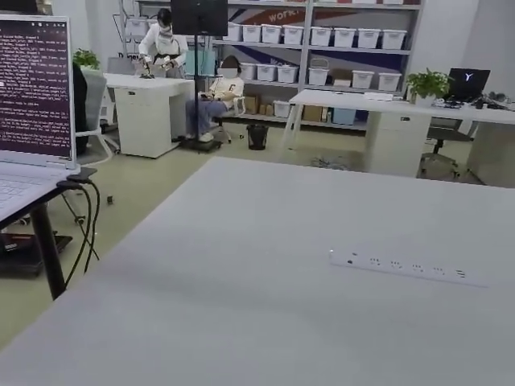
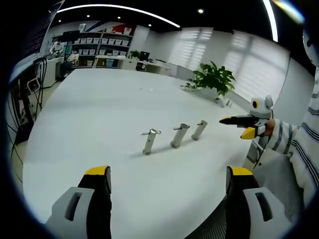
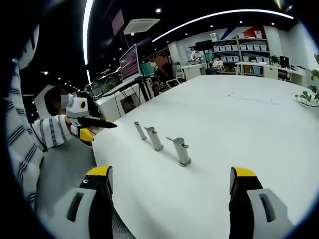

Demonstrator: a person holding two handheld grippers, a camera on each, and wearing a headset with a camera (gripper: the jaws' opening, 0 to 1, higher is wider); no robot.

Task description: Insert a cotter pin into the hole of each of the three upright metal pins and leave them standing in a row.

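Hanging with jaws spread wide and empty, left gripper (image 2: 168, 172) and right gripper (image 3: 169, 173) face three upright metal pins (image 2: 178, 136) standing in a row on the white table (image 2: 99, 114) at twelve o'clock, a cotter pin (image 2: 150, 132) through the row's nine-o'clock pin in the left gripper view.

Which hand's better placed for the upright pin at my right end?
Probably right: right tongs point closely at that end pin; left tongs sit by the row's other end.

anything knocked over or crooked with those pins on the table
Nothing stands out. The three metal pins all stand in a row on the white table, none toppled. The end one has a cotter pin crosswise through its top.
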